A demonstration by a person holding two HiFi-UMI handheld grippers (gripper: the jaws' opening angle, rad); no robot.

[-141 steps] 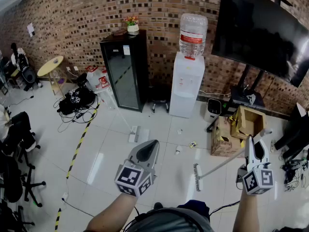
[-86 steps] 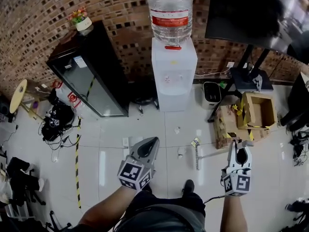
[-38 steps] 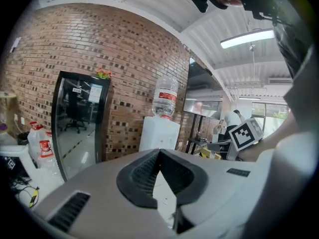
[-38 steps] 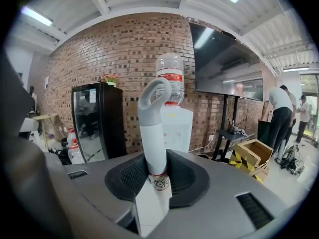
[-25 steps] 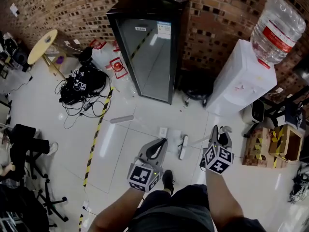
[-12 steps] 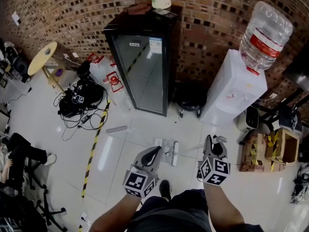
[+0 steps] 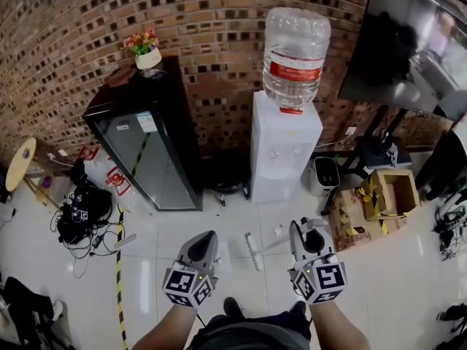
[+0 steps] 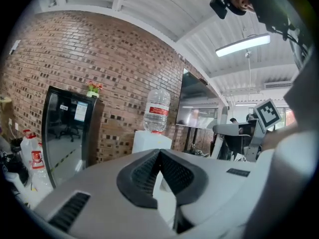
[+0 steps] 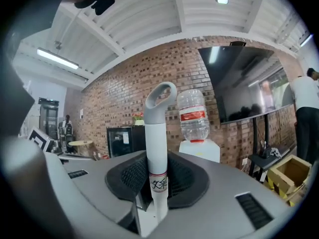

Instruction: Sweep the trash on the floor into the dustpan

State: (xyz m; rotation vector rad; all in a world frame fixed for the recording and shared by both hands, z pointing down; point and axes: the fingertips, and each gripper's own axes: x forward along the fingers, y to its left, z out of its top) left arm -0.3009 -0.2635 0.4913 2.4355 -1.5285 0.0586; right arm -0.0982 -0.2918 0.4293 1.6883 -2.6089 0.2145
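Observation:
In the head view my right gripper (image 7: 296, 229) is shut on the white broom handle (image 7: 288, 239). The broom head (image 7: 252, 251) rests on the floor between the two grippers. In the right gripper view that handle (image 9: 157, 156) stands up between the jaws of my right gripper (image 9: 158, 159) and ends in a grey hook. My left gripper (image 7: 205, 236) is shut on nothing; in its own view the pads of my left gripper (image 8: 159, 153) meet. A white dustpan (image 7: 222, 253) lies partly hidden behind its tip. A small scrap of trash (image 7: 278, 230) lies by the dispenser.
A water dispenser (image 7: 284, 152) and a black glass-door fridge (image 7: 146, 155) stand against the brick wall. Cardboard boxes (image 7: 390, 192) and a TV stand (image 7: 376, 148) are at the right. A tangle of cables (image 7: 80, 214) and yellow-black floor tape (image 7: 119, 268) are at the left.
The head view has swung right, so the dispenser is now central. The broom head sits closer to my feet. The right gripper still holds the handle; the left is still shut and empty.

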